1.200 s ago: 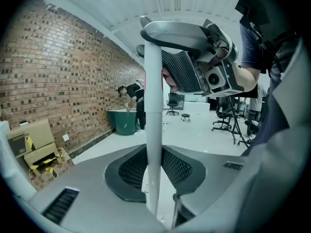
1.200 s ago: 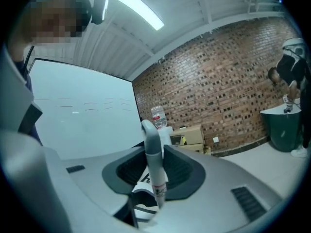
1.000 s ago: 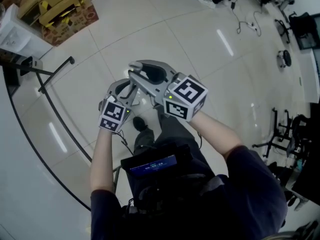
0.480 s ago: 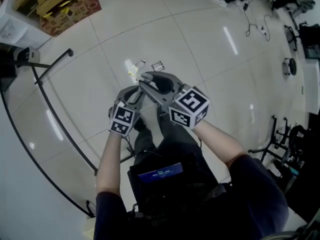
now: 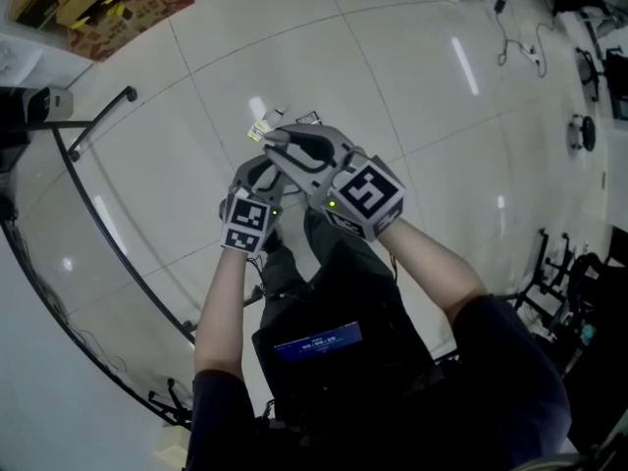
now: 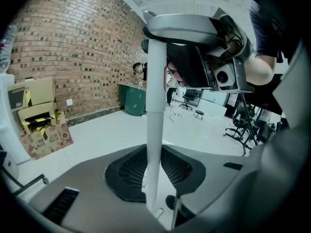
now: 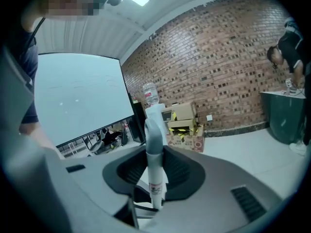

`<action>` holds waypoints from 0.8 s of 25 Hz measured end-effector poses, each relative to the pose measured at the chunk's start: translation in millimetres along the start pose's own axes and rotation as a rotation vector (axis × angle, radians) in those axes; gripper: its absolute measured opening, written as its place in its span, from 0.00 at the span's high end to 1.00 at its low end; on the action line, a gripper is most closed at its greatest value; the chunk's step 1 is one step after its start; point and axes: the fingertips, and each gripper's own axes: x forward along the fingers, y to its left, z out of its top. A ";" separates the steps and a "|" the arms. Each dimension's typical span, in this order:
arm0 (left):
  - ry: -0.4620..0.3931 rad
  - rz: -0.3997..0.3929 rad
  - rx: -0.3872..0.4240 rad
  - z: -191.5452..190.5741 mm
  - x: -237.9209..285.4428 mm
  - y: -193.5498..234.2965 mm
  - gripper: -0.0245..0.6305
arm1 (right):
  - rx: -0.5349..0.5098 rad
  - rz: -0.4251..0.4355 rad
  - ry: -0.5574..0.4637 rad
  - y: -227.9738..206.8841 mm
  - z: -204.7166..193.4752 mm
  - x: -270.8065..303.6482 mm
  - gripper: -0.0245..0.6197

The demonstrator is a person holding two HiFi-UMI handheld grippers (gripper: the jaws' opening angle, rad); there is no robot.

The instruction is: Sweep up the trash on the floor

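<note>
Both grippers are clamped on one white pole (image 6: pixel 155 106). The left gripper (image 5: pixel 257 170) has its pads pressed on the pole lower down. From there the pole rises to the right gripper (image 5: pixel 281 143), which grips it just under its grey bent end cap (image 7: pixel 152 130). The right jaws have just been closing a little tighter on it. The pole's lower end is hidden behind the grippers and arms, so what it carries cannot be told.

The trash (image 5: pixel 262 130), a few small scraps, lies on the pale tiled floor (image 5: pixel 442 155). In the head view it sits right at the tips of the right gripper and is partly covered by it. The person's dark leg and shoe (image 5: pixel 280 263) show just below the grippers, and a box with a blue-lit screen (image 5: pixel 319 341) hangs at the chest.

Well apart from the trash, cardboard boxes (image 5: pixel 118 8) with yellow tape sit at the top left by a brick wall (image 6: pixel 73 57). On the left a thin black bar (image 5: pixel 128 95) curves across the floor. At the top right trail some cables (image 5: pixel 530 55), and black wheeled stands (image 5: pixel 554 268) crowd the right edge. By the wall stands a green bin (image 6: pixel 134 100), with another person (image 7: pixel 291 47) beside it
</note>
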 end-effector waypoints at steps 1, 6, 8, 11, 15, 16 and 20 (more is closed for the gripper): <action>0.012 0.009 0.019 1.5 7.2 1.6 0.83 | -0.006 0.005 0.001 -8.8 -0.8 -0.4 0.79; 0.083 -0.008 0.053 8.9 44.5 6.1 0.83 | -0.053 -0.005 0.040 -51.6 -2.4 -3.7 0.77; 0.113 -0.040 0.054 13.6 57.0 9.7 0.83 | -0.071 -0.015 0.057 -67.9 -2.2 -2.6 0.76; 0.147 -0.107 0.059 20.6 68.4 18.6 0.83 | -0.035 -0.028 0.048 -87.0 3.1 5.0 0.77; 0.148 -0.175 0.111 35.6 84.2 32.5 0.83 | -0.043 -0.083 0.032 -110.3 14.1 17.1 0.76; 0.139 -0.187 0.123 38.8 86.5 35.1 0.83 | -0.047 -0.095 0.027 -113.8 16.9 19.7 0.76; 0.097 -0.207 0.165 51.3 89.4 47.9 0.82 | -0.061 -0.125 0.009 -120.9 29.8 29.8 0.76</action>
